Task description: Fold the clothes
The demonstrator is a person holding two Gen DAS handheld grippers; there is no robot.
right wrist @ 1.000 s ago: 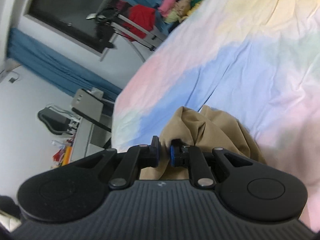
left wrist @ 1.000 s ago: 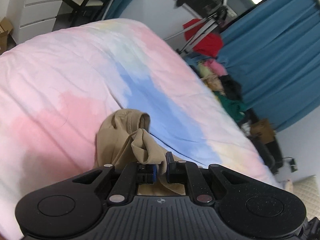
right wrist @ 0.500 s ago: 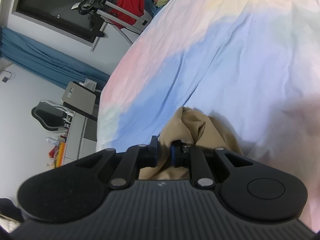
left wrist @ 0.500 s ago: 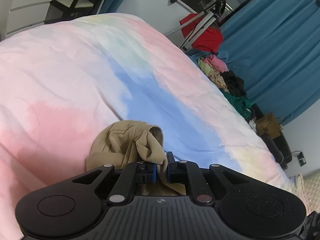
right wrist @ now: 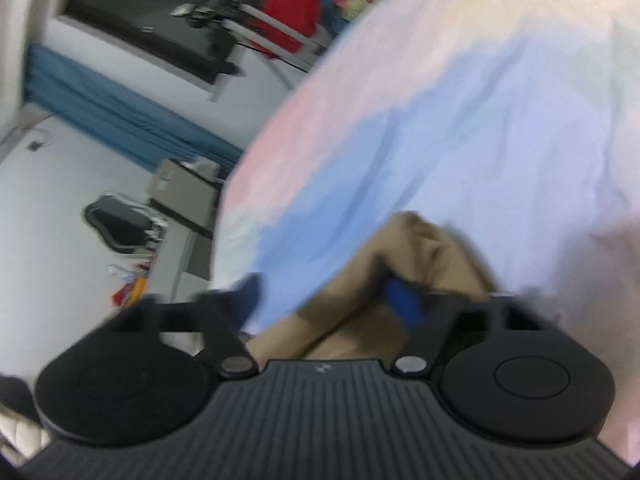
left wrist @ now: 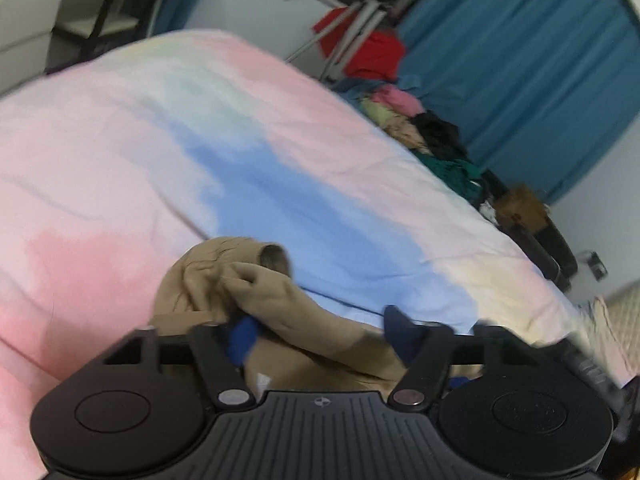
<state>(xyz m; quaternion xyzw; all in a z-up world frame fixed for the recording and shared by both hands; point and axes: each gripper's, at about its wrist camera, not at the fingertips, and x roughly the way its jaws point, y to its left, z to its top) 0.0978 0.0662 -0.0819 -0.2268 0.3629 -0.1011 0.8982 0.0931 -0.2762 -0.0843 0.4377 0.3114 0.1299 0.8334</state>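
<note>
Left claw and right claw are both gaping wide, gripping nothing. Bed is filling both views, serving as the folding surface. Tan garment is lying bunched at lower centre, likely dropped for regrasping.

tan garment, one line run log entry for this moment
left gripper: open | right gripper: open | tan garment: bunched on pastel bedsheet, lying between both sets of fingers | fold: not yet done
</note>
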